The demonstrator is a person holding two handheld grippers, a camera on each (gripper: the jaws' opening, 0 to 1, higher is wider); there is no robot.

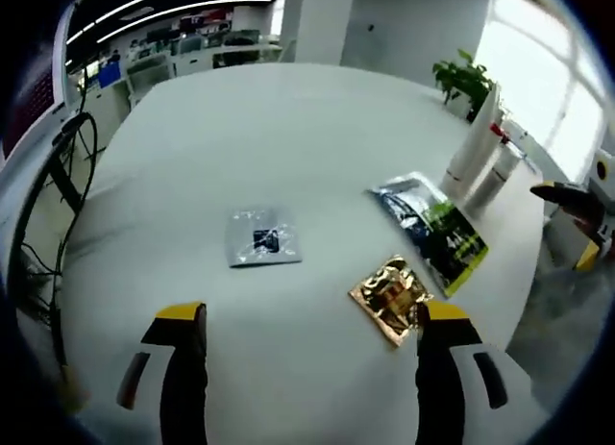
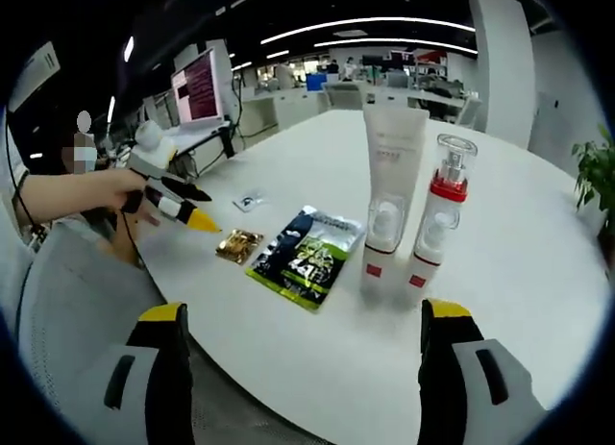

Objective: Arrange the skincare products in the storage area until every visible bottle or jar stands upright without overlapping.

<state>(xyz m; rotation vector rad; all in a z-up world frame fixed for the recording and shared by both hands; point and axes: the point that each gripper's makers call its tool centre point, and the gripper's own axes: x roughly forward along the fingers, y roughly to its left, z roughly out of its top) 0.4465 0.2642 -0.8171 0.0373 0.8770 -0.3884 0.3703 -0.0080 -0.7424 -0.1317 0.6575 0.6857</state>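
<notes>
Both grippers hover open over the white table [image 1: 288,128], nothing held.
Tube [image 2: 389,190] and pump bottle [image 2: 442,214] already stand upright, touching; sachets lie flat at their nine o'clock.

The left gripper view looks down over the white table [image 1: 288,128] from near its edge. The right gripper view faces that table from another side (lower, closer), both sharing the dark green-printed sachet [image 1: 434,229] [image 2: 306,253].
</notes>
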